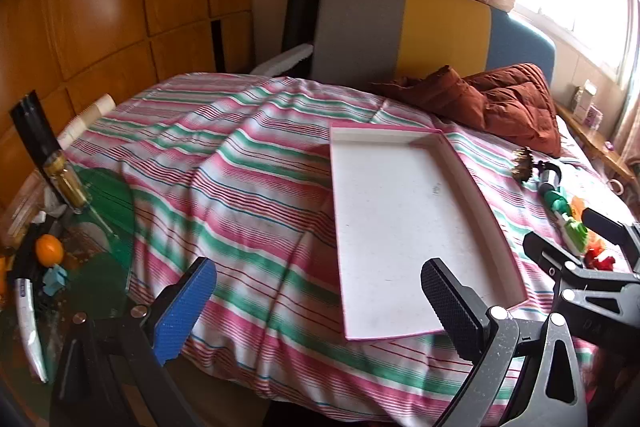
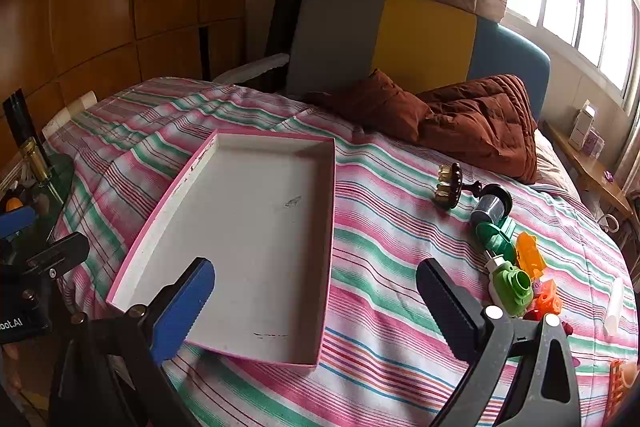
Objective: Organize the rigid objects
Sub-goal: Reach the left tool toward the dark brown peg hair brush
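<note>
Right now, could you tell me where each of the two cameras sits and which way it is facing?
Left wrist: on the left gripper, angled down over the striped bed; the tray lies right of centre; own open fingers show, and the right gripper at the right edge.
Right wrist: on the right gripper, angled down likewise; tray left of centre, toys to the right; own open fingers show, the left gripper at the left edge.
Shared: tray, toys, brown quilt, headboard.

left wrist: tilted down over bed (image 1: 248, 163) | right wrist: same | shared: tray (image 1: 404, 239)
</note>
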A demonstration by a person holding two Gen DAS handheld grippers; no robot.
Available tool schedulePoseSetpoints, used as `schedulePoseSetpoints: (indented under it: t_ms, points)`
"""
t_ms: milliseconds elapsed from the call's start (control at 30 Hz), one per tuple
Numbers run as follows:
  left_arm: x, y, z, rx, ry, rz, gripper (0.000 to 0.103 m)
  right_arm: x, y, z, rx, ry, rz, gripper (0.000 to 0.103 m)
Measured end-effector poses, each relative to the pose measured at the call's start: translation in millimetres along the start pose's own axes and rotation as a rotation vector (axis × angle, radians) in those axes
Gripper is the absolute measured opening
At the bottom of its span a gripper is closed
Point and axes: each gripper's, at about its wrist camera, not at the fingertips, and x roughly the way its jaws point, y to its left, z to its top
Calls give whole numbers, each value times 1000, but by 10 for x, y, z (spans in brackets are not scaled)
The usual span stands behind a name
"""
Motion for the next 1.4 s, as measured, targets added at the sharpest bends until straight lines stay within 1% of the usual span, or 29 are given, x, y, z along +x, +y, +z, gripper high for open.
schedulePoseSetpoints:
  t_ms: [100, 167, 300, 367, 433, 533, 633, 700, 767, 867, 933, 1000, 1067, 1133, 1167, 1233, 1267, 1300, 1367, 1400]
  points:
    - [34, -29, 7, -1, 19, -20, 103, -9, -99, 13, -7, 6, -12, 103]
    - [37, -55, 11, 8, 18, -26, 103, -5, -206, 9, 1, 18, -1, 103]
    - [42, -75, 30, 22, 17, -38, 103, 56, -477, -6, 15, 64, -14, 103]
    - [74, -64, 41, 20, 39, -51, 103, 102, -659, -25, 21, 95, -14, 103]
    - [113, -37, 49, 4, 60, -63, 103, 132, -856, -57, 25, 106, -28, 103]
    - [150, -9, 52, -45, 81, -116, 103, 204, -1195, -122, 30, 128, -57, 103]
    - [135, -17, 110, -62, 70, -148, 103, 316, -1556, -242, 79, 154, -29, 103]
    - [126, -54, 174, -61, 62, -172, 103, 372, -1763, -347, 128, 167, -31, 103]
    - [119, -121, 241, -46, 48, -174, 103, 422, -1905, -423, 185, 190, -37, 103]
    - [171, -283, 337, -10, 63, -196, 103, 494, -2039, -438, 251, 231, -61, 103]
    - [200, -434, 403, 24, 70, -215, 103, 522, -2067, -447, 274, 256, -43, 103]
    - [239, -597, 474, 52, 80, -261, 103, 515, -2057, -452, 274, 269, -35, 103]
    - [303, -782, 556, 72, 101, -302, 103, 451, -2087, -429, 282, 244, -34, 103]
    - [377, -950, 628, 96, 127, -339, 103, 365, -2170, -400, 328, 203, -28, 103]
    - [414, -1041, 662, 108, 132, -346, 103, 321, -2243, -396, 366, 183, -21, 103]
    - [454, -1261, 733, 156, 96, -362, 103, 289, -2353, -391, 430, 169, -17, 103]
    - [490, -1363, 764, 185, 83, -358, 103, 266, -2414, -401, 461, 165, -32, 103]
    - [553, -1473, 808, 205, 98, -360, 103, 255, -2462, -405, 481, 160, -39, 103]
    - [697, -1658, 901, 215, 136, -398, 103, 208, -2541, -410, 516, 141, -46, 103]
    - [776, -1793, 961, 235, 138, -391, 103, 192, -2566, -408, 529, 131, -49, 103]
